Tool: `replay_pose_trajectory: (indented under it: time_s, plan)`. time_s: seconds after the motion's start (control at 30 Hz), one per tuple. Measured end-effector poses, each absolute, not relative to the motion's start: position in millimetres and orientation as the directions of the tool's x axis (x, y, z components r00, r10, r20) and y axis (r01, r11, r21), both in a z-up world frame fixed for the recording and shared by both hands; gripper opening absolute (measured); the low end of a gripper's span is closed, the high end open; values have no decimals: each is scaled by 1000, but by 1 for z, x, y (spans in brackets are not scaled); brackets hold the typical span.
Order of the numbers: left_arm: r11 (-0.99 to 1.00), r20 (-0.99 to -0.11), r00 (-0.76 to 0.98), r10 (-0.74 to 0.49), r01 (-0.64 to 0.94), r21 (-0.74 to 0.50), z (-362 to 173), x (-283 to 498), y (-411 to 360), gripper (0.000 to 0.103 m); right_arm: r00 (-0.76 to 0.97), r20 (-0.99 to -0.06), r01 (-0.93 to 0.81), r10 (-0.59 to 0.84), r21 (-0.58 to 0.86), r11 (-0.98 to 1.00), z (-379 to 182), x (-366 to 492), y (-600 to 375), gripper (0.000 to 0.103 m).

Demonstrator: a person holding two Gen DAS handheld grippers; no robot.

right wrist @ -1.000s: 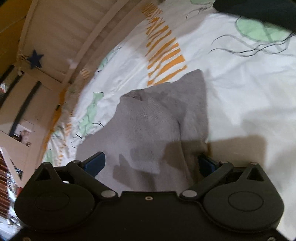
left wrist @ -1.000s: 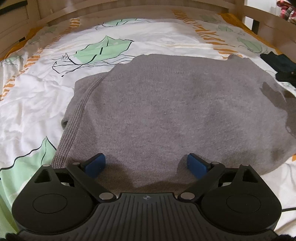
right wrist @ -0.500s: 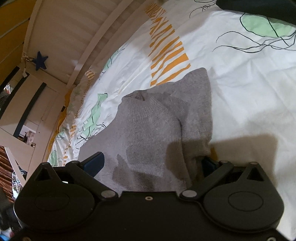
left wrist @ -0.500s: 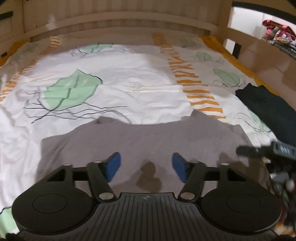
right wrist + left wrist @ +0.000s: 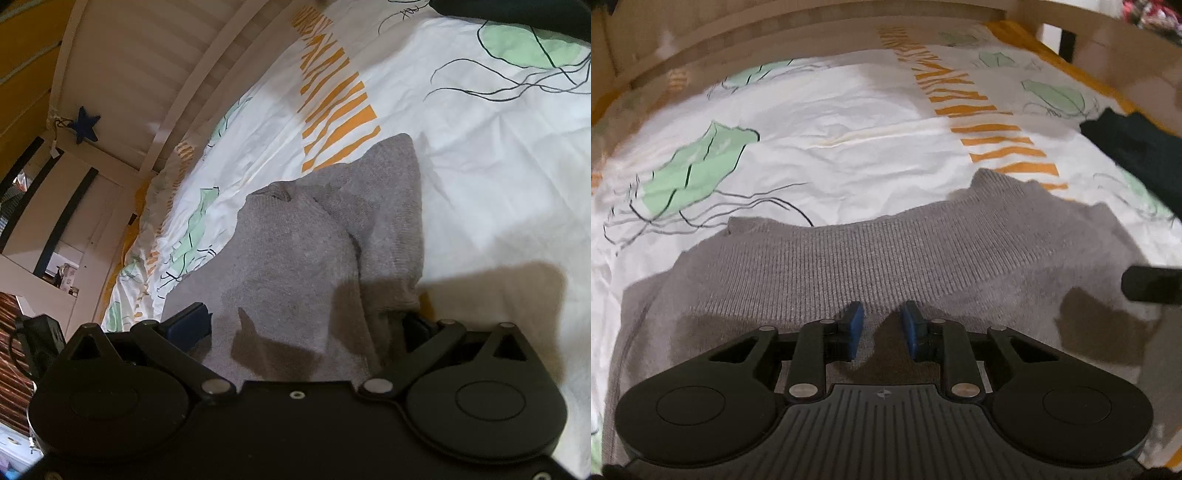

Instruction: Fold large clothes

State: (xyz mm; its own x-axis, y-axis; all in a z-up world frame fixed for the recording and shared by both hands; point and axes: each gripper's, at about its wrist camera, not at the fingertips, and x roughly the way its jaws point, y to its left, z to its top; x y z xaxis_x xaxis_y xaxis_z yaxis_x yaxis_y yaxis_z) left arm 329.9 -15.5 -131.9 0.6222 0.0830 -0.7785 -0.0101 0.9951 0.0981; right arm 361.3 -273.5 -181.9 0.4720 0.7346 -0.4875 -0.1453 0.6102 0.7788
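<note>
**Sweater hem under closing left jaws**

Sweater (image 5: 905,258) in grey knit is lying flat on the bed, its ribbed hem band running left to right across the left wrist view. A second ago that view was showing the broad smooth body of the garment with the blue pads spread wide; now the far hem edge is sitting close ahead, and much more of the bedsheet (image 5: 820,122) is showing beyond it. The left gripper (image 5: 881,332) is closing, its blue pads narrowed to a small gap over the fabric, just near of the ribbing. A slight ridge of cloth is rising between them, but the pads are not yet pressing on it.

The right gripper (image 5: 306,328) is staying where it was, jaws spread wide at the sweater's right corner. Fabric is draping over its right finger, and a folded layer is lying between the two fingers. Nothing is being pinched there.

The sheet is looking crumpled and white, printed with green leaf shapes, thin black lines and orange stripes. A dark garment (image 5: 1137,147) is lying at the far right. A wooden bed rail (image 5: 812,33) is curving along the far side, and a dark blue star (image 5: 85,123) is hanging on the pale slatted wall in the right wrist view.
</note>
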Motion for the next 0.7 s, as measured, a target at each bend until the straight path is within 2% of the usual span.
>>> replay_pose_trajectory:
  time_s: [0.37, 0.43, 0.5, 0.53, 0.7]
  plan:
    - [998, -776, 627, 63, -30, 58, -133, 330, -10, 24, 480, -464, -136, 745, 799, 586, -183, 360, -277, 103]
    - [998, -777, 627, 57, -32, 48, -133, 331, -9, 24, 487, -467, -131, 738, 797, 590, -183, 359, -278, 94]
    - [999, -778, 626, 50, -34, 37, -133, 331, -8, 24, 492, -494, -106, 717, 783, 612, -185, 359, -280, 47]
    - [999, -779, 625, 47, -34, 33, -133, 332, -7, 24, 486, -490, -92, 724, 795, 600, -188, 359, -282, 41]
    - [1000, -783, 621, 20, -30, 2, -131, 333, -2, 24, 511, -468, -163, 721, 771, 615, -172, 353, -275, 36]
